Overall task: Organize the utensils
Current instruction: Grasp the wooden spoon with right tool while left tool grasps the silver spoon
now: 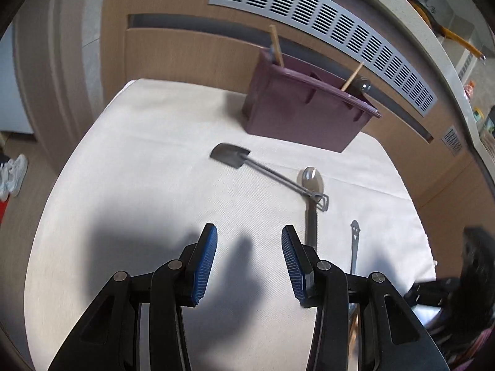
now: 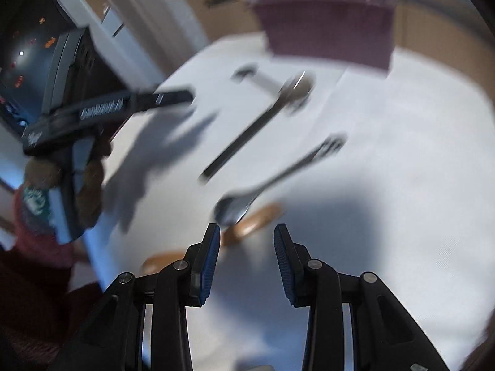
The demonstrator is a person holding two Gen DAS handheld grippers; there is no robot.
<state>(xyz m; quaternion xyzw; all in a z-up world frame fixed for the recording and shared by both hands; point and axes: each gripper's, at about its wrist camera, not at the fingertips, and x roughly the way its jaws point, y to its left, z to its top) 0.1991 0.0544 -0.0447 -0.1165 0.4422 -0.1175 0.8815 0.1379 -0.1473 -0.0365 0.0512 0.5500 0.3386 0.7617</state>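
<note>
A purple utensil holder (image 1: 306, 114) stands at the far side of the white table (image 1: 139, 160), with wooden sticks and a metal handle in it. A shovel-shaped spoon (image 1: 235, 156) lies in front of it, its handle over a steel spoon (image 1: 311, 182). A smiley-handled utensil (image 1: 354, 241) lies to the right. My left gripper (image 1: 249, 241) is open and empty above the table. My right gripper (image 2: 247, 241) is open and empty, just short of a steel spoon (image 2: 235, 207) and a wooden spoon (image 2: 256, 219). The right wrist view is blurred; the holder (image 2: 328, 27) shows far off.
A cabinet with a vent grille (image 1: 324, 31) stands behind the table. The left gripper (image 2: 105, 108) shows at the left of the right wrist view. A black-handled utensil (image 2: 247, 133) lies mid-table. Shoes (image 1: 12, 176) lie on the floor at left.
</note>
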